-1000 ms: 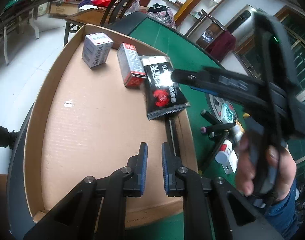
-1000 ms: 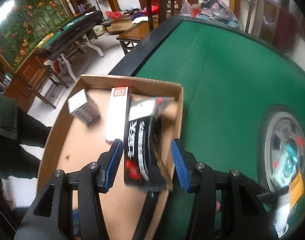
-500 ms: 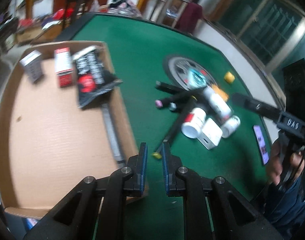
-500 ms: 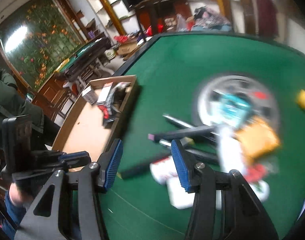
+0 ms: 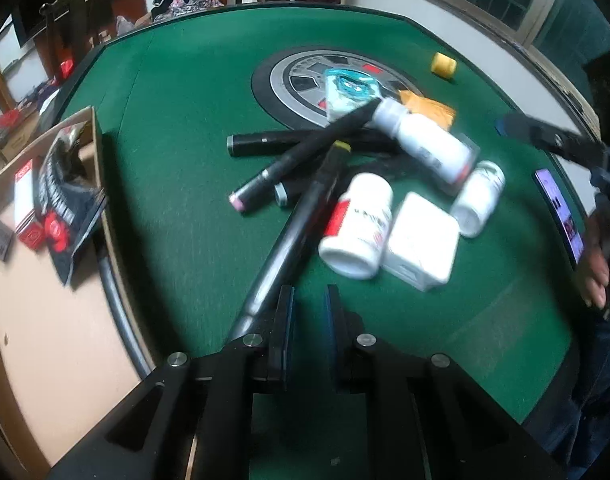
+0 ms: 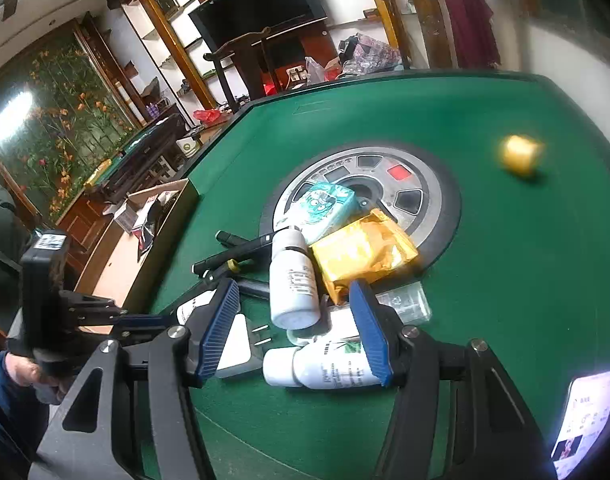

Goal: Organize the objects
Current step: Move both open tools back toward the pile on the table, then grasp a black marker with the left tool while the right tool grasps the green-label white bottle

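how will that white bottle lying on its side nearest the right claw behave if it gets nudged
The white bottle is round and lies on its side, so it will probably roll on the green felt. Its smooth plastic could slip between pads. It looks small, likely light.

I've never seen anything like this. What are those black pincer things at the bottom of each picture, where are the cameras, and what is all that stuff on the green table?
There is no robot here. A person holds a pair of tongs in each hand, and a wide-angle camera on each looks along its fingers. In the left-hand view, the left tongs are shut and hold nothing. In the right-hand view, the right tongs have blue pads and are opening above a white bottle, not gripping it.

On the green table lies a heap: black markers, several white bottles, a white box, a teal packet and a yellow packet. At the left edge is a cardboard tray that already holds a black packet and small boxes. A phone lies near the person.
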Action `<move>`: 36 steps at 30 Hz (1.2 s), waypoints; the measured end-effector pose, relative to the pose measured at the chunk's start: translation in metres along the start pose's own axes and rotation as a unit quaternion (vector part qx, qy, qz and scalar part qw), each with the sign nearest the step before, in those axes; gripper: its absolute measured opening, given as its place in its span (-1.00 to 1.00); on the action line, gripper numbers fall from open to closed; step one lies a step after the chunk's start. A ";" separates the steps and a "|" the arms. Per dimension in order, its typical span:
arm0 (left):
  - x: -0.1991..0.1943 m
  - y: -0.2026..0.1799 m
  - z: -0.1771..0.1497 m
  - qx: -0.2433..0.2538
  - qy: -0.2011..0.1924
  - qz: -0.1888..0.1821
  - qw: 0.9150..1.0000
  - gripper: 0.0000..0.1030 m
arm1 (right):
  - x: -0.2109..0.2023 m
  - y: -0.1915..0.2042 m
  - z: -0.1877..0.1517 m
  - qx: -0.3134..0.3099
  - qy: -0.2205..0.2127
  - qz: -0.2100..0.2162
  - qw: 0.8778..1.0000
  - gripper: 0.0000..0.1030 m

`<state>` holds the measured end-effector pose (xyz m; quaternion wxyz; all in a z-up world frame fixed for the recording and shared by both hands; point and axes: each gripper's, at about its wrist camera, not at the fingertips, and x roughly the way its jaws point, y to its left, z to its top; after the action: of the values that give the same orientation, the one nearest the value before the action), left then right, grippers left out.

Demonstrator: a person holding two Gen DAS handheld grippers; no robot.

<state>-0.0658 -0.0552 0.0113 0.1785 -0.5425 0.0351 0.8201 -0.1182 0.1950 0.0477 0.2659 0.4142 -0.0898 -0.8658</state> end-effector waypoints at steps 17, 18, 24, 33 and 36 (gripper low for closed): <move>0.010 -0.008 -0.005 -0.016 -0.013 -0.013 1.000 -0.79 | 0.028 -0.033 -0.024 0.042 0.111 0.048 0.992 0.17; 0.008 -0.009 -0.009 -0.010 -0.008 -0.014 1.000 -0.79 | 0.024 -0.029 -0.028 0.037 0.122 0.055 0.990 0.17; -0.018 -0.001 0.004 0.015 -0.048 0.015 0.999 -0.79 | -0.005 0.003 -0.059 -0.077 0.145 0.051 0.985 0.17; 0.001 0.002 0.031 0.091 -0.006 0.077 0.993 -0.75 | -0.006 -0.008 -0.051 -0.071 0.105 0.029 0.991 0.17; 0.008 0.004 0.034 0.104 0.011 0.078 0.991 -0.40 | -0.003 -0.012 -0.049 -0.053 0.107 0.037 0.992 0.17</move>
<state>-0.1001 -0.0487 0.0175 0.1696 -0.5254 0.1645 0.8174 -0.0838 0.2094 0.0136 0.3270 0.4861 -0.0302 -0.8099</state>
